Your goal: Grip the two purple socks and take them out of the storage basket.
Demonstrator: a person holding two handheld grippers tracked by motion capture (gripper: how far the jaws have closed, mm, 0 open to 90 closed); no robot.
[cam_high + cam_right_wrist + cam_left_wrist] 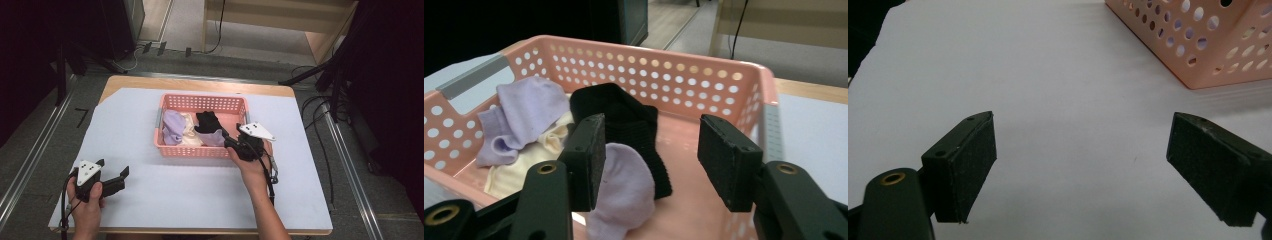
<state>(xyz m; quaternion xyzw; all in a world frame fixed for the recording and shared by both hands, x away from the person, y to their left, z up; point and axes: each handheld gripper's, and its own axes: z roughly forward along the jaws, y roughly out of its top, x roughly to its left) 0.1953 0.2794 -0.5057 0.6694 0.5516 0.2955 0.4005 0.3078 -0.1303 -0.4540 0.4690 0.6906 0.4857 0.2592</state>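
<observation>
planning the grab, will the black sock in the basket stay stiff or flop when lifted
Probably floppy: the black sock is knit cloth, slumped in folds among other socks. Likely light, so easy to lift. It overlaps the purple sock, so it may drag that along.

Lighting even and fairly bright on white table cover (150,125); no glare. Room dark at 9 and 3 o'clock in high view. Soft shadow under pink basket (1208,45) at 5 o'clock in left gripper view. All frames slightly soft; near jaws blurred at 6 o'clock.
</observation>
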